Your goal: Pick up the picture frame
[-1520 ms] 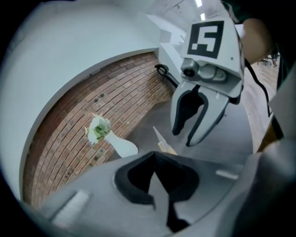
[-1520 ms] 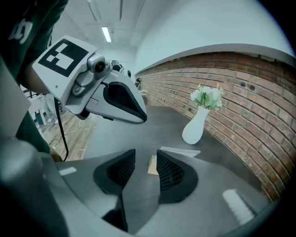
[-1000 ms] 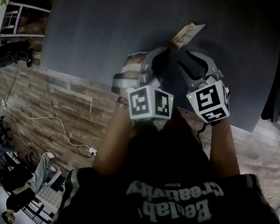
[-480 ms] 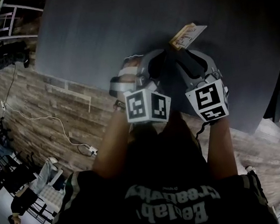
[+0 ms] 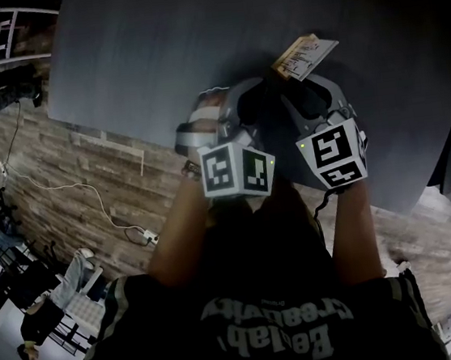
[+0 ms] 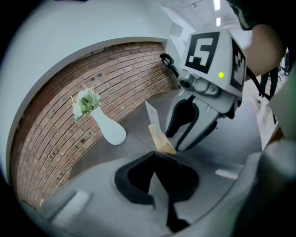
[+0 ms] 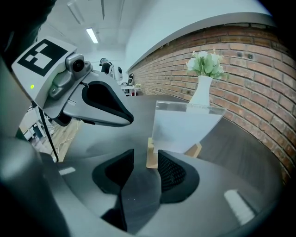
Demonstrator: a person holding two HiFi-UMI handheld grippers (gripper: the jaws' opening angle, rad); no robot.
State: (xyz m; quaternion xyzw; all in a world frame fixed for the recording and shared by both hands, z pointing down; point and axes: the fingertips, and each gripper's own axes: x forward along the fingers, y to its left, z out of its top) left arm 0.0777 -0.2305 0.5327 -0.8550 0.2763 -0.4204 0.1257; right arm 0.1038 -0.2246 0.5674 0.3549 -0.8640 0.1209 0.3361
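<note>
The picture frame point(image 5: 305, 57), a clear pane in a light wooden base, stands on the dark table point(image 5: 153, 53). In the right gripper view the picture frame point(image 7: 182, 127) is just ahead of my right gripper point(image 7: 145, 159), whose pads stand apart with nothing between them; the base's end lines up with the gap. My left gripper point(image 6: 155, 156) has its tips together, empty, a little short of the picture frame point(image 6: 159, 134). The head view shows the left gripper point(image 5: 258, 96) and the right gripper point(image 5: 304, 90) side by side, just near of the frame.
A white vase with pale flowers point(image 6: 108, 127) stands on the table beyond the frame, by a brick wall point(image 6: 69, 92); the vase point(image 7: 201, 91) also shows in the right gripper view. The table's near edge runs over a brick-patterned floor point(image 5: 86, 176) with a cable point(image 5: 73, 203).
Both grippers have sunk toward the table and edged closer to the frame. The frame has stayed where it was.
</note>
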